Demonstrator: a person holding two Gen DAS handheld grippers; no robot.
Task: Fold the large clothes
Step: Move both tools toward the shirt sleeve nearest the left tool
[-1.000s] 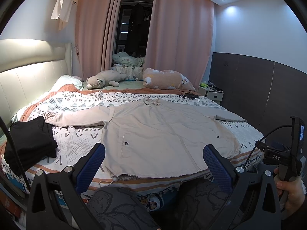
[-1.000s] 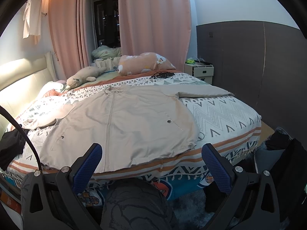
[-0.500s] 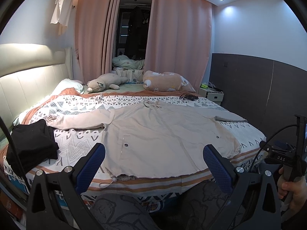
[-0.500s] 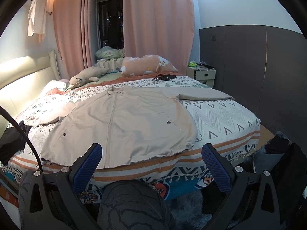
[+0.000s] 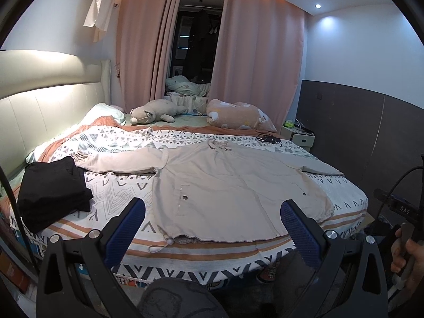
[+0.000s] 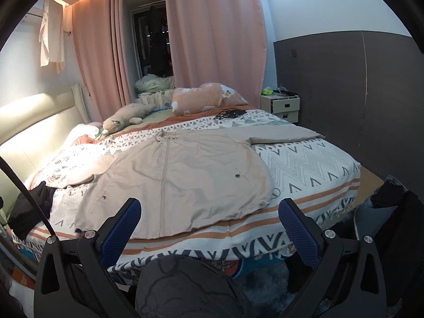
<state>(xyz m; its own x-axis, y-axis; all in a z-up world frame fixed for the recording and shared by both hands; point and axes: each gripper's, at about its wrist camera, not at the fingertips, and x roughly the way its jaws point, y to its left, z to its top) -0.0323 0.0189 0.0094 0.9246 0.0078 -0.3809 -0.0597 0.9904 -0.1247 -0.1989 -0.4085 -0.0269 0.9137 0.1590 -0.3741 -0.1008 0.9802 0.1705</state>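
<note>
- A beige jacket point(image 5: 228, 185) is seen spread flat, front up, across the patterned bed point(image 5: 111, 188), both sleeves stretched outward and its hem near the bed's front edge.
- The left hand-held gripper point(image 5: 212, 220) is held short of the bed with its blue fingers point(image 5: 127, 225) wide apart, nothing between them.
- The right hand-held gripper point(image 6: 209, 220) is likewise held apart and empty before the hem.
- A folded black garment point(image 5: 50, 188) is laid beside the left sleeve.

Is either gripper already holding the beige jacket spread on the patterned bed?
No: the left gripper and right gripper are both open, short of the beige jacket, which lies flat on the patterned bed.
</note>
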